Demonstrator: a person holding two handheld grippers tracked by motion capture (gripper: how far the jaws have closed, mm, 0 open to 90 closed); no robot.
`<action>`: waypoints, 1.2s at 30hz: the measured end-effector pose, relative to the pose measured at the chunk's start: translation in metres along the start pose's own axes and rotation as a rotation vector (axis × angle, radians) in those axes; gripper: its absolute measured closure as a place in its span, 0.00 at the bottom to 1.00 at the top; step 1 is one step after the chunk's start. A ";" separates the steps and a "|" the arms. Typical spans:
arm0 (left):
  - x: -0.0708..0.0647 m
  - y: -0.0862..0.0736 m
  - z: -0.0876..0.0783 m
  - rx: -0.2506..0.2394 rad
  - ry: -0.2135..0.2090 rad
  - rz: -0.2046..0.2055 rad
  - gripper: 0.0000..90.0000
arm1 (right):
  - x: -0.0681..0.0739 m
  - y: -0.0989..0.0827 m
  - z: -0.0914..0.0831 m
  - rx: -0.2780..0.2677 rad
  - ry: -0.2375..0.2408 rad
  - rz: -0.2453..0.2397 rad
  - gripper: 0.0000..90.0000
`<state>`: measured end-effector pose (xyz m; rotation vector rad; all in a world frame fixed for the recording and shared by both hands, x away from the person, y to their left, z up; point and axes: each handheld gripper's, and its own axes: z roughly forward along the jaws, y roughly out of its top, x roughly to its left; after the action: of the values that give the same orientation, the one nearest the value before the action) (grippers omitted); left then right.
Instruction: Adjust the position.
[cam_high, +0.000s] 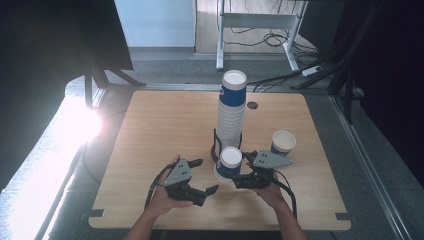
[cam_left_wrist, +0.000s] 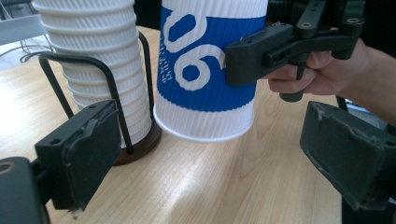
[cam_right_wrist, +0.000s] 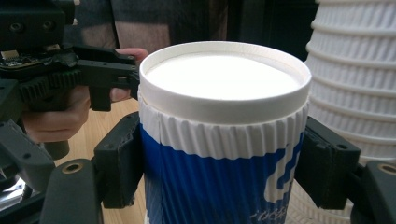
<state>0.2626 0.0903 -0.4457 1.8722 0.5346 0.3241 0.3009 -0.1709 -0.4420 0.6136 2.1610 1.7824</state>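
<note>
— Two grippers at the near edge of the table (cam_high: 150, 125). Left gripper (cam_high: 199, 178) spread wide, nothing between the pads, lying low and aimed toward the middle. Right gripper (cam_high: 248, 169) clamped on the blue-and-white cup (cam_high: 230, 162), one pad on each side just under the rim.

— Tilted, or upright?

— Leaning a little in the high view, base apparently just off the wood in the left gripper view, right beside the wire holder (cam_left_wrist: 93, 88). Probably freshly separated from the stack and carried sideways by the wall to spare the rim.

— And the hands?

— Left hand (cam_high: 162, 197) palm down behind its tool, forearm in from the bottom edge. Right hand (cam_high: 270, 192) wrapped round its handle, wrist bent inward.

— Farther back?

— Tall stack of cups (cam_high: 231, 107) standing in the holder, touching or nearly touching the held cup. Off to the right, a single cup (cam_high: 283, 142) upright, mouth up, well clear of the rest; likely the drop spot for the next one.
</note>
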 end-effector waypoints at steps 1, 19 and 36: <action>0.000 -0.001 0.002 0.005 0.001 0.002 0.06 | 0.000 0.000 0.001 0.005 0.001 -0.002 0.28; -0.002 0.004 0.031 0.025 0.001 0.035 0.07 | 0.013 0.003 0.009 -0.011 0.061 0.011 0.28; -0.006 -0.001 0.038 0.026 0.029 0.050 0.19 | 0.014 0.001 0.012 -0.001 0.065 0.017 0.28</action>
<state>0.2751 0.0563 -0.4595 1.9103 0.5147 0.3796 0.2945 -0.1531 -0.4428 0.5830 2.2031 1.8373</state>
